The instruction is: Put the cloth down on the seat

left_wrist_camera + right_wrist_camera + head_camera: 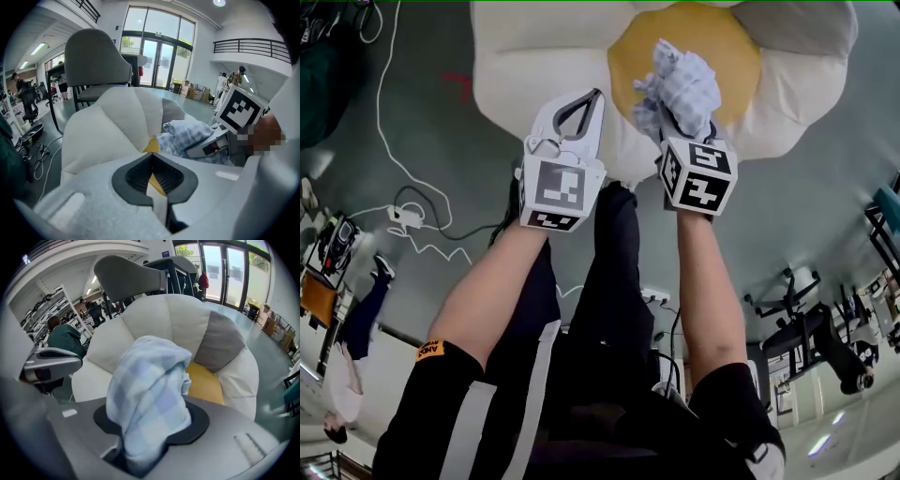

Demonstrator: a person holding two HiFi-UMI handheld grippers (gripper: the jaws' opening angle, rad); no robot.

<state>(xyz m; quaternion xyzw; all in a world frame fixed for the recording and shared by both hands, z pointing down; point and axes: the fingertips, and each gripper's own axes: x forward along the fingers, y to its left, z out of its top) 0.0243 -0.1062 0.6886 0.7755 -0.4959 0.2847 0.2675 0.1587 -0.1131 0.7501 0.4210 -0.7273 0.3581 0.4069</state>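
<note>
1. Cloth (150, 394): soft woven fabric in a pale blue-and-white check, matt, creased and bunched.
2. Seat (534, 56): padded upholstery fabric with a dull, matt finish on the cream petals, the one grey petal and the yellow centre alike.
3. Left gripper (151, 157) and right gripper (682, 120): moulded plastic housings, matt and finely grained. The left jaw linings are black, ribbed and rubber-like.
4. Marker cube (698, 175): flat, matt black-and-white print.
5. Floor (431, 112): smooth, grey, with a faint sheen.

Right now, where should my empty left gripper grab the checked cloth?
Probably the crumpled top of the cloth, coming from its left: that bunch stands free above the right gripper, whose jaws pinch its lower end, and the left gripper is beside it.
</note>
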